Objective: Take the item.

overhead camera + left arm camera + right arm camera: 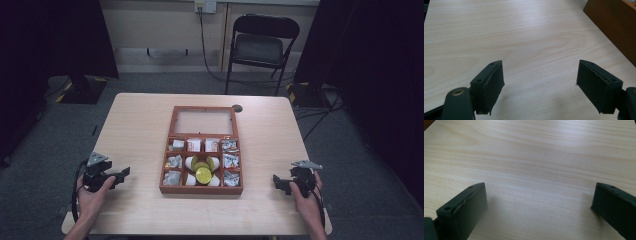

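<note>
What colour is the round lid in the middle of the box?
Yellow lid, best seen in the high view.

Our left gripper [120, 175] and right gripper [278, 181] are black, each topped with a grey three-cornered plate. A black cable loops from each past our wrists. Our forearms are bare, with no sleeves. Up close, the fingers [489, 83] are matte black blocks with flat rubbery pads, small screw holes along their upper edges, and a brass-ringed screw at seven o'clock.
</note>
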A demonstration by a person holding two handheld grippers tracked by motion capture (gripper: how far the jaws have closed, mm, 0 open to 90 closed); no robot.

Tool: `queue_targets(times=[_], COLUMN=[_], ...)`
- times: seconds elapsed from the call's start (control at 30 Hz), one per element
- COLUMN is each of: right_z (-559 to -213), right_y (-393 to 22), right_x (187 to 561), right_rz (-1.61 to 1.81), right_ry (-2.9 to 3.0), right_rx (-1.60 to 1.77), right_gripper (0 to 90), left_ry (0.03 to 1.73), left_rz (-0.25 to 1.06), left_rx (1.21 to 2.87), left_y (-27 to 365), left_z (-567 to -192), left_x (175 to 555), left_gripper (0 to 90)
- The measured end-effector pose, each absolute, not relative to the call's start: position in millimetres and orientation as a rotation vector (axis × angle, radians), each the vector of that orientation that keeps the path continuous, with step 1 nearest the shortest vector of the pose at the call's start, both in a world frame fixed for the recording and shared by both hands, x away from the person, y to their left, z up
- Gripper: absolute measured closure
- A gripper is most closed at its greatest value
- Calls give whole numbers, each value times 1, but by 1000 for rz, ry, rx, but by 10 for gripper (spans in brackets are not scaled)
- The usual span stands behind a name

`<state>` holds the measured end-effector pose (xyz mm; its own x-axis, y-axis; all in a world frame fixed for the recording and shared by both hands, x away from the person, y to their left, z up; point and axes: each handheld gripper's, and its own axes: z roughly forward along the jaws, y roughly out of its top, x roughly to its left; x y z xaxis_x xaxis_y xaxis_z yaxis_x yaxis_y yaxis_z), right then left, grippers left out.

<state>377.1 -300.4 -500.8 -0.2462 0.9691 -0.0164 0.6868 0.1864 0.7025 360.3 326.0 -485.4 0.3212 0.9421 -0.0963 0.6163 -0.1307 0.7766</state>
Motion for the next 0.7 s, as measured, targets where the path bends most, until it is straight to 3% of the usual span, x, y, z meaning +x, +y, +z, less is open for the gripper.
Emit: queue_targets(times=[0.1, 0.3, 0.7], right_z=[-501, -501, -501], right_y=[-300, -300, -300], right_x=[377, 377, 377], right_rz=[808, 807, 808], right_ry=[2005, 2004, 2004], right_rx=[1550, 1550, 1551], right_gripper=[0, 0, 0], left_ry=[1398, 1365, 1318], left_rz=[520, 593, 480], left_rx=[1829, 1874, 1850], left_y=[324, 318, 316], left_z=[-483, -477, -467], left_x=[360, 358, 357], left_gripper=[217, 233, 292])
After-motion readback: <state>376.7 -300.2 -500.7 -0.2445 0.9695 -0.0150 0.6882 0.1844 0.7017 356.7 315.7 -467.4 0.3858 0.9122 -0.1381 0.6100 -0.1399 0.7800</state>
